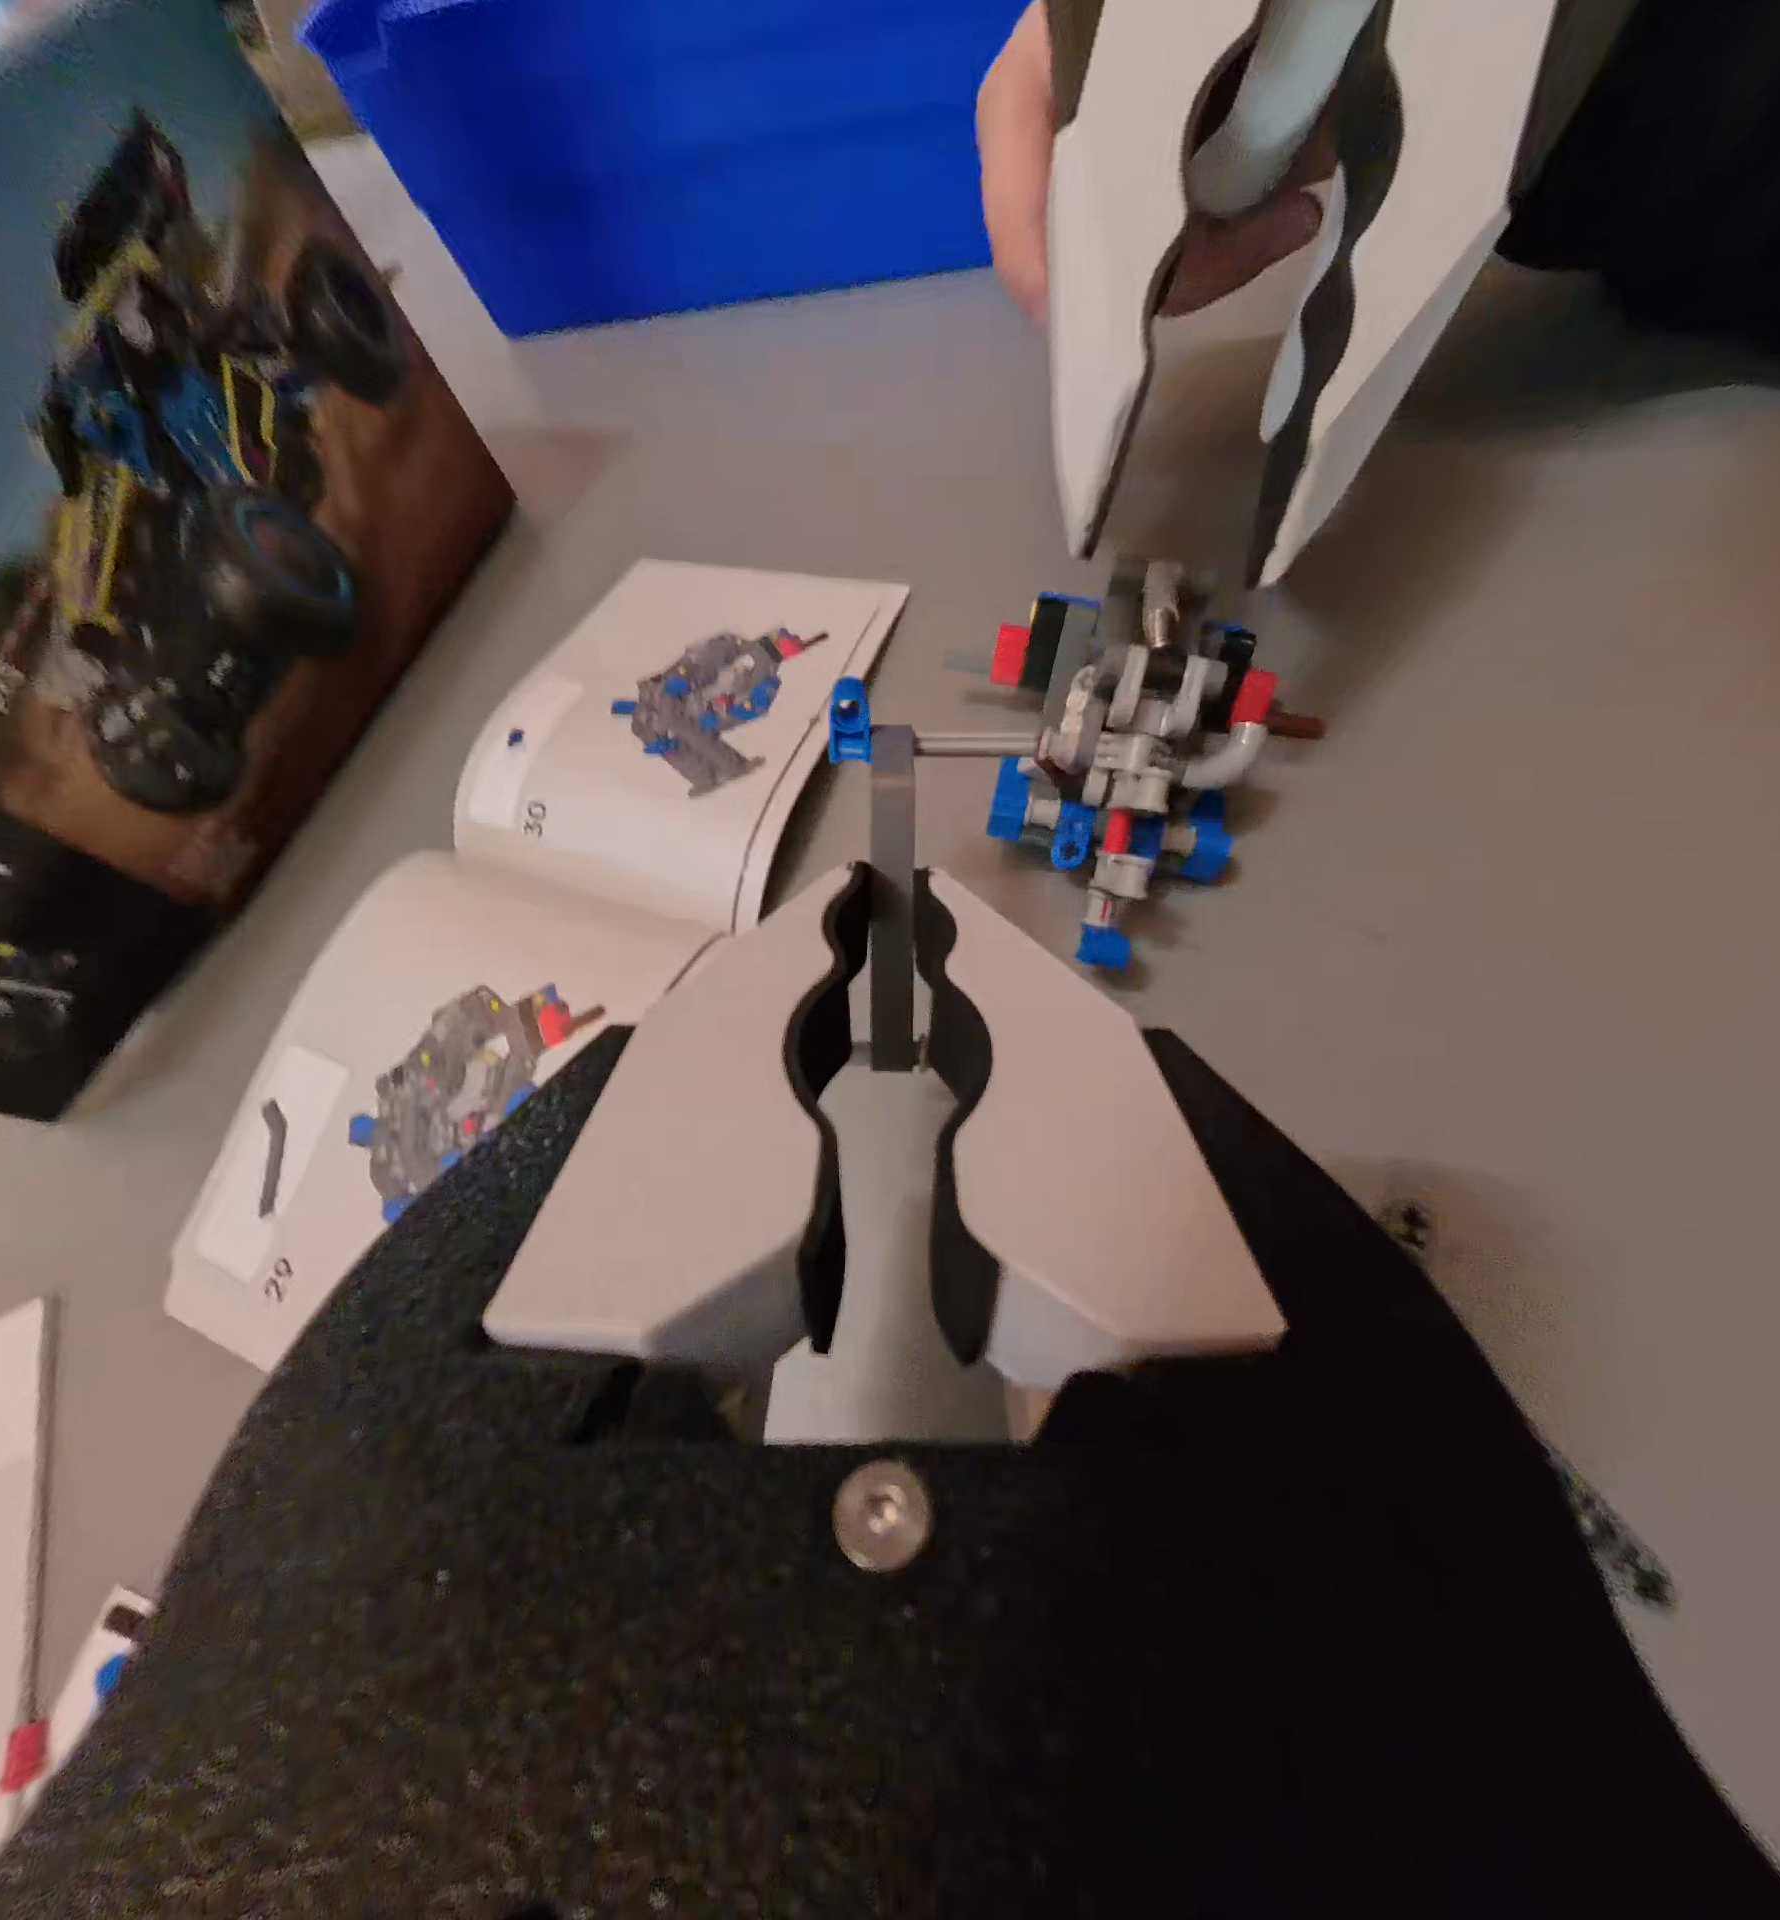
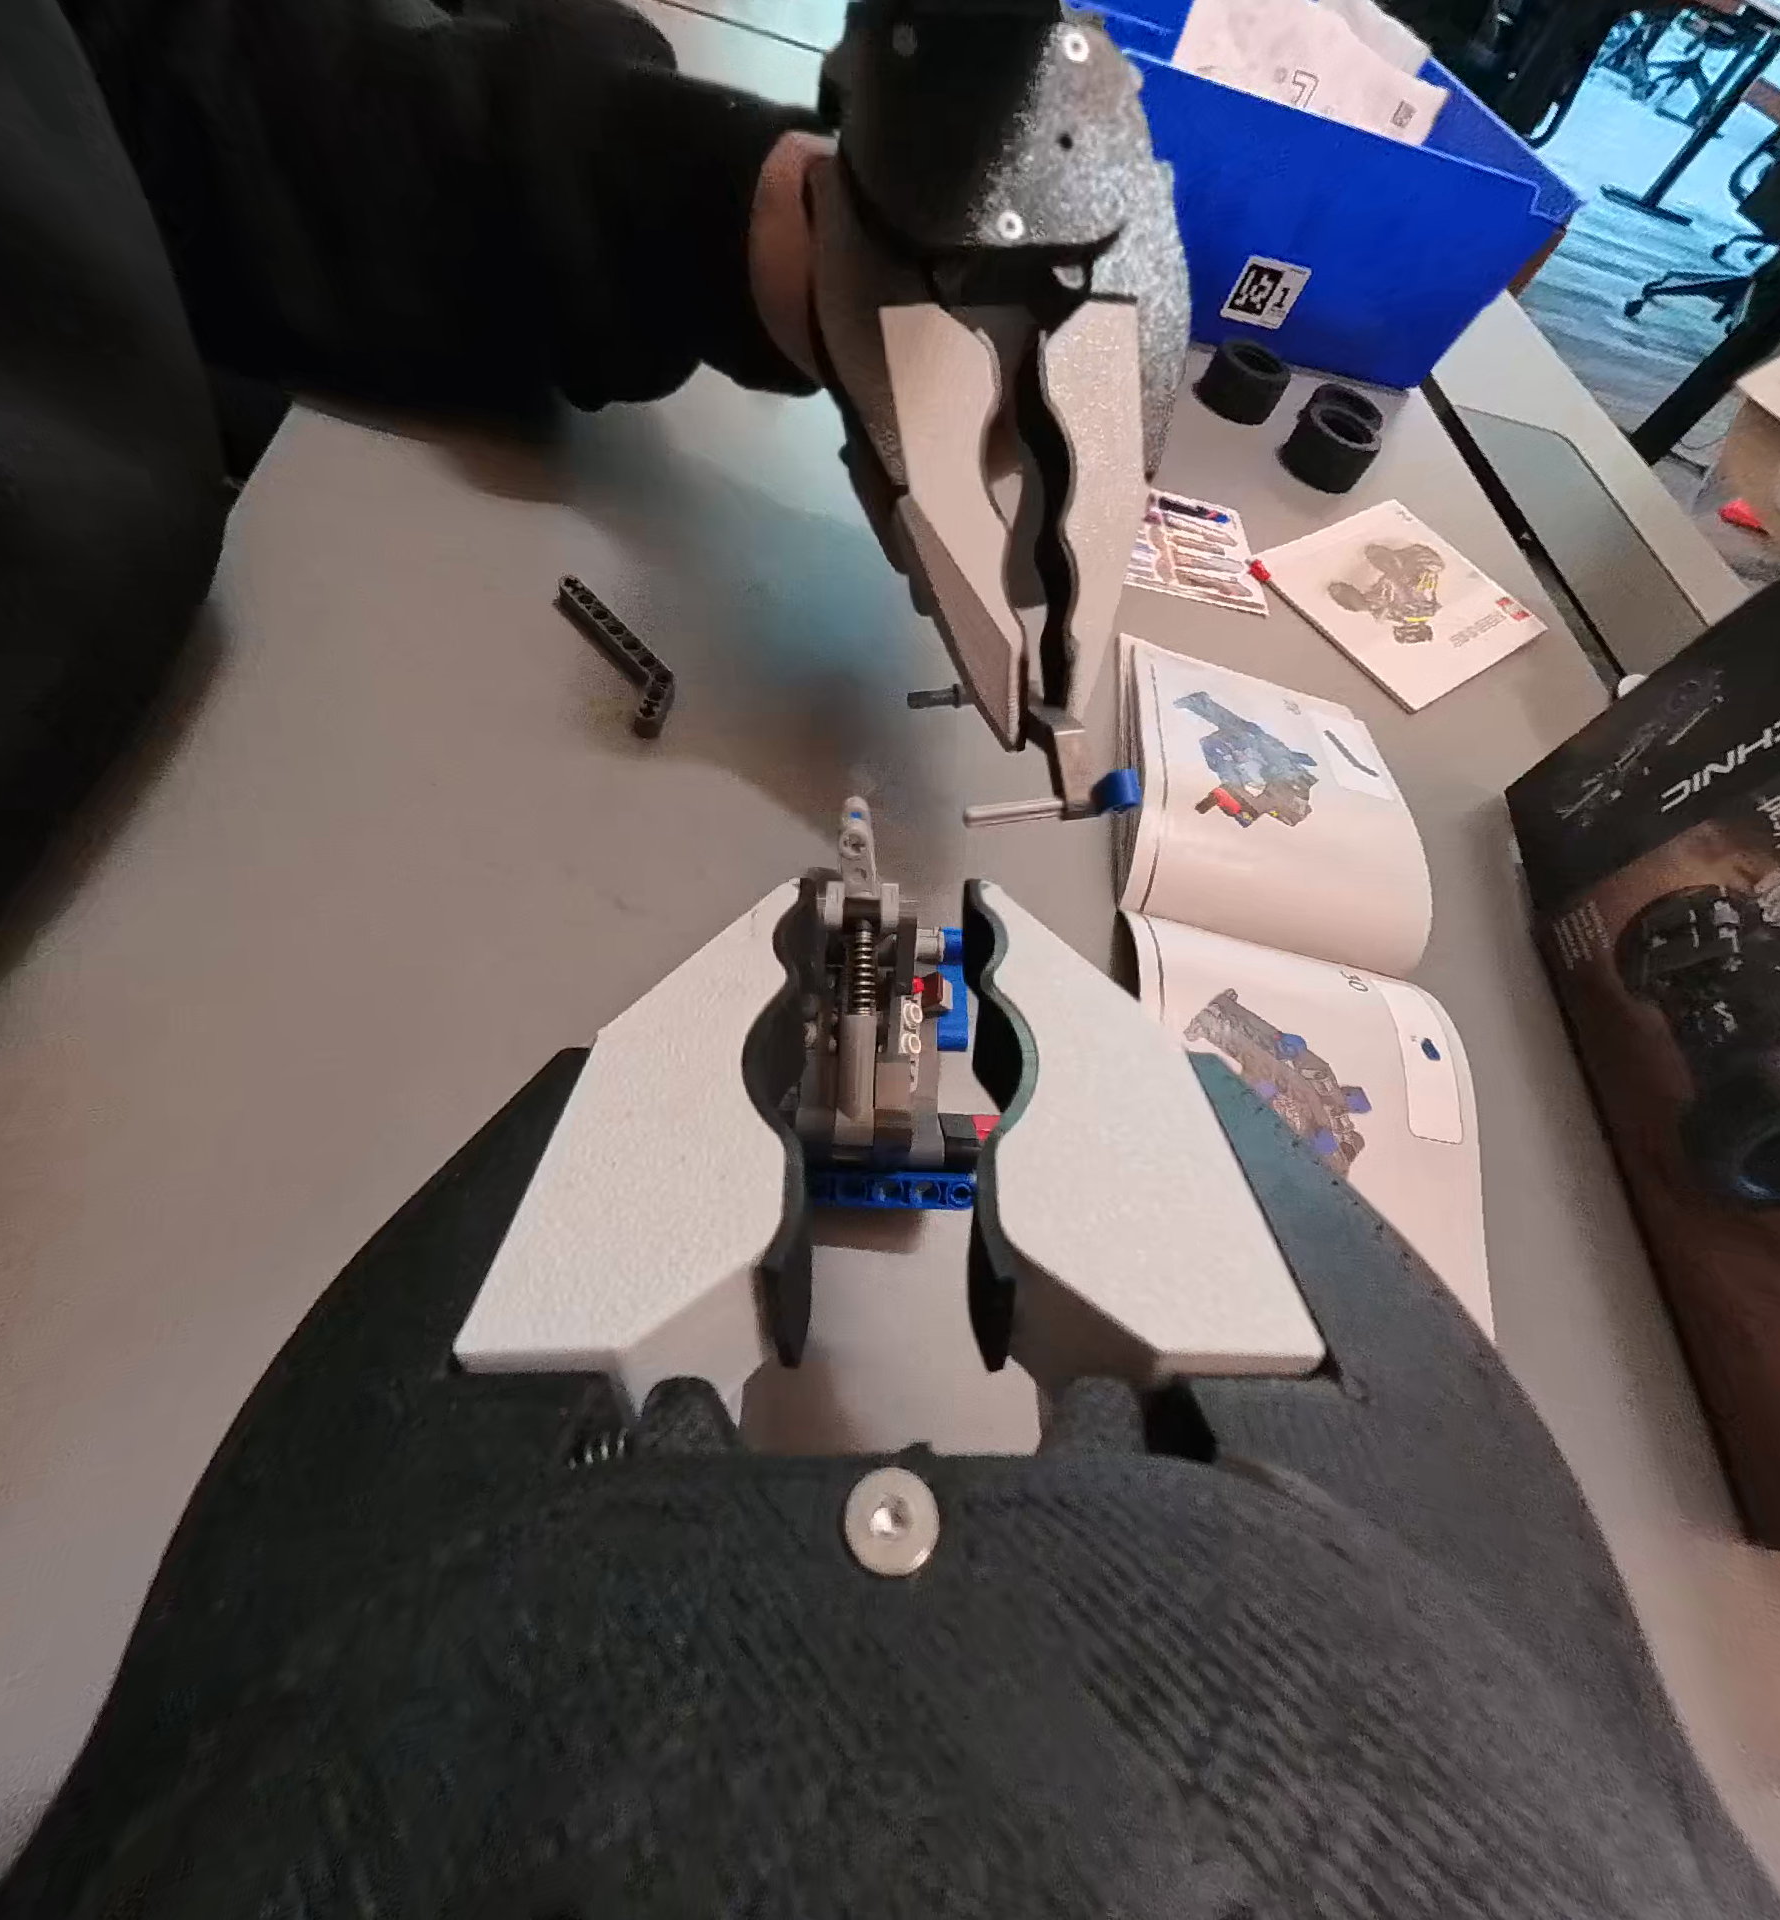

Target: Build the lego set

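The partly built lego assembly [image 1: 1125,748], grey, blue and red, sits on the grey table [image 1: 1488,935]. My right gripper [image 2: 884,888] comes down over it, jaws closed against the sides of the assembly [image 2: 865,1039]; it shows from above in the left wrist view [image 1: 1172,566]. My left gripper [image 1: 891,883] is shut on a dark grey beam [image 1: 891,821]. The beam carries a blue connector [image 1: 848,717] and a grey axle [image 1: 974,741]. The axle points at the assembly's side, its tip touching or nearly so. The left gripper [image 2: 1037,727] and its beam [image 2: 1073,769] hang above the booklet's edge.
An open instruction booklet [image 1: 657,748] lies left of the assembly, the set's box [image 1: 169,468] beyond it, a blue bin [image 1: 678,156] at the back. A black L-shaped beam [image 2: 616,655], a small pin [image 2: 933,696], black tyres [image 2: 1239,379], a sticker sheet [image 2: 1192,556] and a second booklet [image 2: 1405,613] lie around. The tips of one gripper are about 8 centimetres away from the tips of the other.
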The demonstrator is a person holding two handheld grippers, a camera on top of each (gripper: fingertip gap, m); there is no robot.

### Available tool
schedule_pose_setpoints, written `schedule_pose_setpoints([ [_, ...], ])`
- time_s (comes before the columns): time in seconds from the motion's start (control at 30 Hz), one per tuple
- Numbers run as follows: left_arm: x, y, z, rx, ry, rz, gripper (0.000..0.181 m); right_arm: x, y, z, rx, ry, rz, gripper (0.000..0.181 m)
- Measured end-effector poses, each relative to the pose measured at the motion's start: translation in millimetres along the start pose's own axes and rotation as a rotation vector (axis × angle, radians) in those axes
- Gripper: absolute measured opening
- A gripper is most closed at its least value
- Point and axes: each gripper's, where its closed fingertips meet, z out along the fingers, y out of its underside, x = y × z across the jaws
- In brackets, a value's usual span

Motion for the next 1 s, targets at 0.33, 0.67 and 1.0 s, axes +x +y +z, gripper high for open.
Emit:
schedule_pose_setpoints([
  [0.33, 11, -3, 17, 0.081, 0.109, 0.027, 0.004, 0, 3, 6, 0.021, 0.038, 0.03, 0.032],
  [0.67, 16, -9, 19, 0.157, 0.114, 0.059, 0.004, 5, -2, -3, 0.083, 0.071, 0.028, 0.029],
  [1.0, 10, -9, 16, 0.173, 0.086, 0.072, 0.004, -1, 9, 5, 0.068, 0.03, 0.042, 0.03],
])
